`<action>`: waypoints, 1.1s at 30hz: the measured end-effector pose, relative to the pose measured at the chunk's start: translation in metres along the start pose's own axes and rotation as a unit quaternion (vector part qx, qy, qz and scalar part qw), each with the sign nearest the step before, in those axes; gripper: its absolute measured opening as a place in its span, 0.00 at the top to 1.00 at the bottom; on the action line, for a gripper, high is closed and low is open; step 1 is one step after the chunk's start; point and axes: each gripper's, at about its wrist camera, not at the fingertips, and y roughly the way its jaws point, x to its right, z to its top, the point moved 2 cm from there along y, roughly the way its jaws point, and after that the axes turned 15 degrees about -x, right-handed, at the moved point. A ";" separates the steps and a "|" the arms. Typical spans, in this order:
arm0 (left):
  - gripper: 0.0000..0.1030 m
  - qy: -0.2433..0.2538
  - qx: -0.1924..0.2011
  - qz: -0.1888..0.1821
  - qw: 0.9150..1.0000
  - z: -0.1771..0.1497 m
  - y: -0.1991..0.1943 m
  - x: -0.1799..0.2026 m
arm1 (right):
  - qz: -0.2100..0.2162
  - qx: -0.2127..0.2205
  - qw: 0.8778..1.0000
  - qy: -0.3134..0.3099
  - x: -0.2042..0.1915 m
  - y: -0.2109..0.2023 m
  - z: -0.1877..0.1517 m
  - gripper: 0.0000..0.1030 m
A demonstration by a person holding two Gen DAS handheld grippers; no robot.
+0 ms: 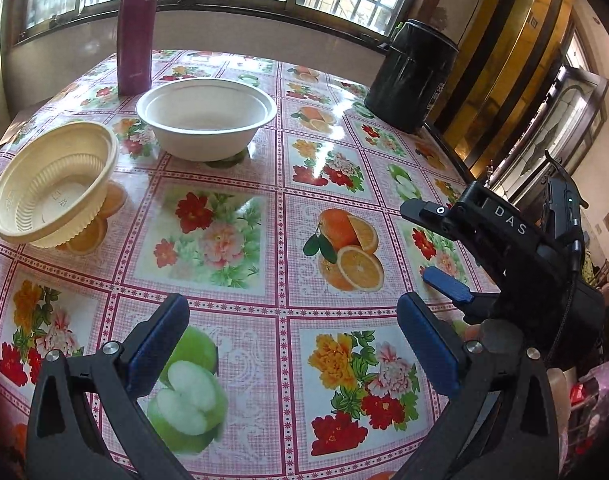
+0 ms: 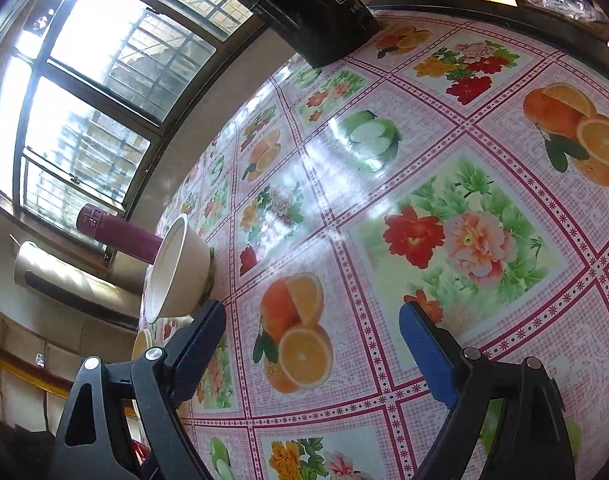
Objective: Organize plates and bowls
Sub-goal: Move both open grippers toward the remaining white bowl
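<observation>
We count two bowls: a white bowl (image 1: 206, 118) and a ribbed yellow bowl (image 1: 54, 190), both far-left on the tablecloth (image 1: 288, 200), near its edge; one maroon flask (image 1: 136, 28), one black canister (image 1: 412, 76). Left gripper (image 1: 292, 344) and right gripper (image 2: 312, 340) gape wide, empty, over bare cloth.

We're looking at a glossy, wipe-clean tablecloth (image 1: 288, 184) that throws back window glare, and on it a white bowl (image 1: 206, 118) with a matt, paper-pulp look beside a cream bowl (image 1: 54, 192) of thin, ribbed plastic with a slight sheen. The maroon flask (image 1: 136, 32) shows a smooth satin finish, and the black canister (image 1: 412, 76) is shiny. On the left gripper (image 1: 292, 340) we see matt black plastic arms, finely textured blue pads (image 1: 156, 344) and bright metal pins.
</observation>
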 end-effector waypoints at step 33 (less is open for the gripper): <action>0.00 0.045 0.062 0.105 0.992 0.037 -0.110 -0.061 | -0.011 -0.009 0.999 -0.030 -0.013 0.009 -0.003 0.13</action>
